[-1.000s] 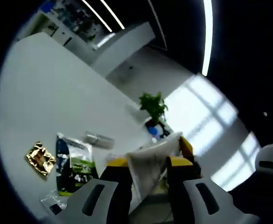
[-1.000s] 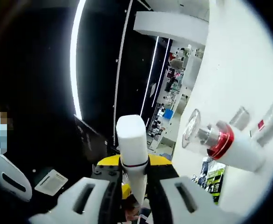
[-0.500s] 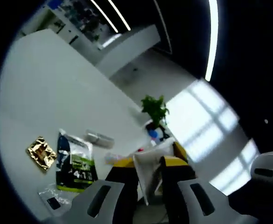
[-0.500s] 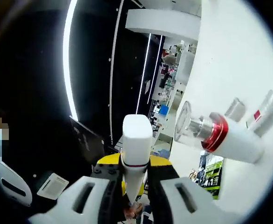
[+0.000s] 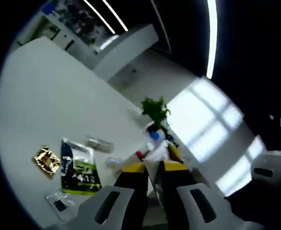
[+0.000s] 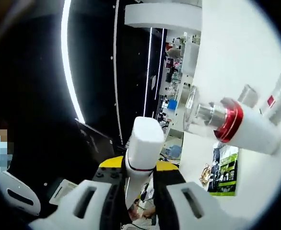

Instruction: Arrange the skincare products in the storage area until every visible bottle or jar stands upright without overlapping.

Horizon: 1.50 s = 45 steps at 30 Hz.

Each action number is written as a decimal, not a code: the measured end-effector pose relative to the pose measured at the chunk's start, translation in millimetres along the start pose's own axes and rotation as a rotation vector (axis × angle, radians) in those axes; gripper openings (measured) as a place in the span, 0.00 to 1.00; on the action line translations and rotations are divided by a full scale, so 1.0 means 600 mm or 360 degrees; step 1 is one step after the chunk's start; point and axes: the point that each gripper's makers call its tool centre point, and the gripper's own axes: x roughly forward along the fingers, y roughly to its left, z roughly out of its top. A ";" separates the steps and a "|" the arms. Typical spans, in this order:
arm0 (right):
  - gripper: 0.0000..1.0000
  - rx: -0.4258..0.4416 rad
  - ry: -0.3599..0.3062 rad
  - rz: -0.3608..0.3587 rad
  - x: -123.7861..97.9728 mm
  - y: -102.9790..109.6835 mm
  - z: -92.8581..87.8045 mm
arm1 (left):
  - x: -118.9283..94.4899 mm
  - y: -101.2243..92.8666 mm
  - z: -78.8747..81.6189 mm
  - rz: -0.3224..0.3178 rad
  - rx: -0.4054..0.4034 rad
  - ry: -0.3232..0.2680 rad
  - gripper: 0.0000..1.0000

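In my left gripper view, the left gripper (image 5: 152, 179) is nearest, its yellow-tipped jaws drawn close and pinching a thin white sachet (image 5: 155, 160) that sticks up edge-on between them. Just past the jaws on the white table (image 5: 44, 100) I see a red-and-white bottle (image 5: 139, 155) lying down, mostly hidden behind the sachet. Left of the jaws lie a green and blue pouch (image 5: 78, 167), a clear packet with a dark square (image 5: 59, 205) near the table edge, and a gold foil packet (image 5: 48, 160) beside the pouch. A little beyond the pouch rests a clear tube (image 5: 101, 143), flat on its side. Farther off, a green potted plant (image 5: 155, 111) stands at the table's far end, with bright windows behind it.

In my right gripper view, the right gripper (image 6: 139, 179) has its jaws pressed onto a white tube with a square cap (image 6: 141, 148), held clear of the table and pointing away from the camera. To the right, the pump bottle with a red collar and clear cap (image 6: 231, 125) sits apart from my tube; the view is rolled, so I cannot tell whether it stands or lies. Near it are two small clear items (image 6: 248, 96), too blurred to name. The green pouch (image 6: 225, 170) shows lower down, and store shelves (image 6: 176, 72) sit far behind.
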 end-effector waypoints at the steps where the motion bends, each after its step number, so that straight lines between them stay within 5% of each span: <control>1: 0.21 0.0001 0.0004 0.0004 0.000 0.001 -0.001 | -0.001 -0.002 0.002 0.0007 0.0009 -0.0004 0.05; 17: 0.29 0.0123 0.0051 -0.0007 0.001 -0.011 -0.017 | -0.004 -0.022 0.009 0.0052 0.0126 0.0065 0.00; 37: 0.39 0.0102 0.0137 -0.0045 0.004 -0.018 -0.034 | 0.002 -0.030 0.040 0.0099 0.0280 0.0001 0.00; 45: 0.32 0.0049 0.0182 -0.0103 0.000 -0.026 -0.040 | -0.003 -0.020 0.061 0.0154 0.0354 -0.0042 0.00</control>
